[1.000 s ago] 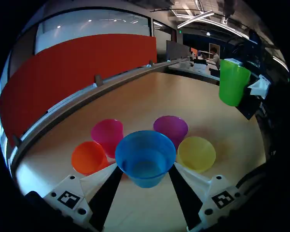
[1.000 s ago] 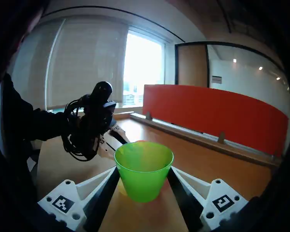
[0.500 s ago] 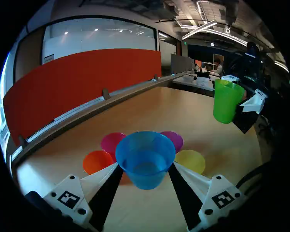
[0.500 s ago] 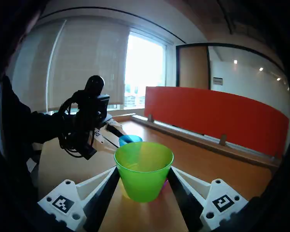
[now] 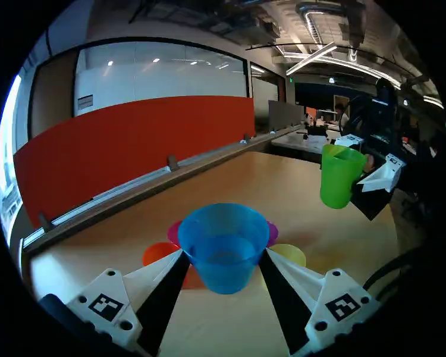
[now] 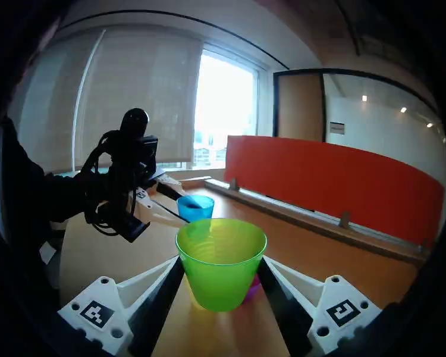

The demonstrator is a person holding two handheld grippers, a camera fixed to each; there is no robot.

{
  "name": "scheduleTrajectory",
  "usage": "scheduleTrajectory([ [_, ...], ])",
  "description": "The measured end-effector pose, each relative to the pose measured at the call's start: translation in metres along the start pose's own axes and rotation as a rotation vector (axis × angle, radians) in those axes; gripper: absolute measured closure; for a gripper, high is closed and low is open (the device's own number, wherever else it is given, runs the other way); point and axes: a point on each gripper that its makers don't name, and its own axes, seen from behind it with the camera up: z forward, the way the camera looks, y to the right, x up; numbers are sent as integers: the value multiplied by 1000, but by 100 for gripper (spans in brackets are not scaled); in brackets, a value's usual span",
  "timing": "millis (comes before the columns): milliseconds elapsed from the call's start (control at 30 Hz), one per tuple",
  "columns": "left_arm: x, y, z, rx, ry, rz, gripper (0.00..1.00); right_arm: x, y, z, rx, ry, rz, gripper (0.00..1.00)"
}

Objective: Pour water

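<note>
The left hand-held gripper (image 5: 223, 254) is closed on the blue cup (image 5: 224, 235), with both fingers against its wall. The cup is upright and raised above the desk (image 5: 318, 205). A darker band low inside it reads as water (image 5: 225, 266) — a shallow fill, by my judgement. The right hand-held gripper (image 6: 221, 271) is clamped the same way on the green cup (image 6: 221, 253), which is also upright and raised. Its inside looks empty, though the translucent wall leaves that uncertain. The two held cups are well apart.

On the desk below the blue cup stands a cluster: an orange cup (image 5: 157, 254), a pink cup (image 5: 174, 229), a purple cup (image 5: 273, 232) and a yellow cup (image 5: 289, 254). Their contents cannot be made out.

Risks noted:
- If the blue cup tips before its rim is over the green cup's mouth, water would fall on the desk or into the cluster below.
- Both cups are smooth and tapered, so either could slide in the fingers as it tilts.
- A fast tilt would overshoot the far rim, since the green mouth is a small target.
</note>
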Motion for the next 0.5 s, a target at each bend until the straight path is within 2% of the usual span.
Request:
scheduleTrajectory([
  [500, 26, -7, -36, 58, 121, -43, 20, 6, -6, 6, 15, 9, -9, 13],
])
